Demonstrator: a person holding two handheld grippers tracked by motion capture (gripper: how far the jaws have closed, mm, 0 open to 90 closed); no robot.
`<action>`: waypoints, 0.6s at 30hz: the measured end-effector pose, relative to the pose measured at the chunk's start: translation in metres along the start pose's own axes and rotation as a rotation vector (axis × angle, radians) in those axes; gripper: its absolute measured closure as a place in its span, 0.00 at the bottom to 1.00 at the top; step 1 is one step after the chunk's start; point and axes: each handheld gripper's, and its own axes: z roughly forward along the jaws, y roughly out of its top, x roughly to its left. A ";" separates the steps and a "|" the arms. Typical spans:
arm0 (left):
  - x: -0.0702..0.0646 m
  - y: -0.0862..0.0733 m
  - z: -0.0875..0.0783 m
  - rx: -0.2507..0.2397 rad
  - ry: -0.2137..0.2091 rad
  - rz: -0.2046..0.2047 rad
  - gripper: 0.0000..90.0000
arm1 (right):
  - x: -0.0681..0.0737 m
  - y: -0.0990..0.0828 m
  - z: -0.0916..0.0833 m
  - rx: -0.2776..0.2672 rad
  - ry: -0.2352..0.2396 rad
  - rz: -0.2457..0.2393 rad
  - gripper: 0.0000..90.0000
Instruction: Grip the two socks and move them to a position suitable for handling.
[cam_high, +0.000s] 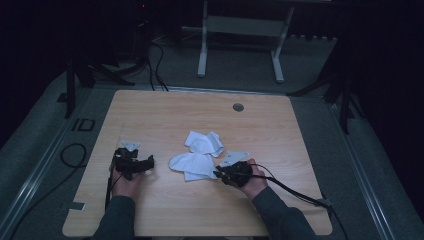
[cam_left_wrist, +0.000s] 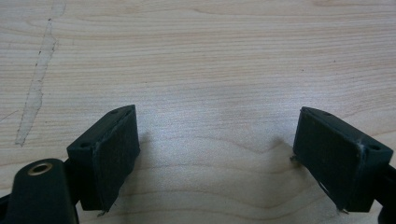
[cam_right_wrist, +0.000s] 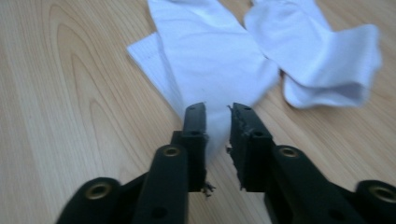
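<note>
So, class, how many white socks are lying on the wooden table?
2. One sock lies near the table's middle, just ahead of the right gripper; the other sock lies just beyond it, edges touching. None seems hidden.

Two white socks (cam_high: 197, 155) lie on one wooden table (cam_high: 165, 112), with two claws present.

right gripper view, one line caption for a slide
Right gripper fingers slightly parted over a white sock's edge.
</note>
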 end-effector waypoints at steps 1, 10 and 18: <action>0.000 0.000 0.000 0.000 -0.002 0.002 0.16 | 0.002 0.003 0.005 -0.007 0.015 0.002 0.77; -0.001 -0.001 -0.002 0.005 -0.008 0.010 0.17 | 0.016 0.023 0.025 0.021 0.019 -0.064 0.65; -0.001 -0.001 -0.002 0.005 -0.009 0.011 0.17 | 0.012 0.022 0.045 0.081 0.019 -0.071 0.65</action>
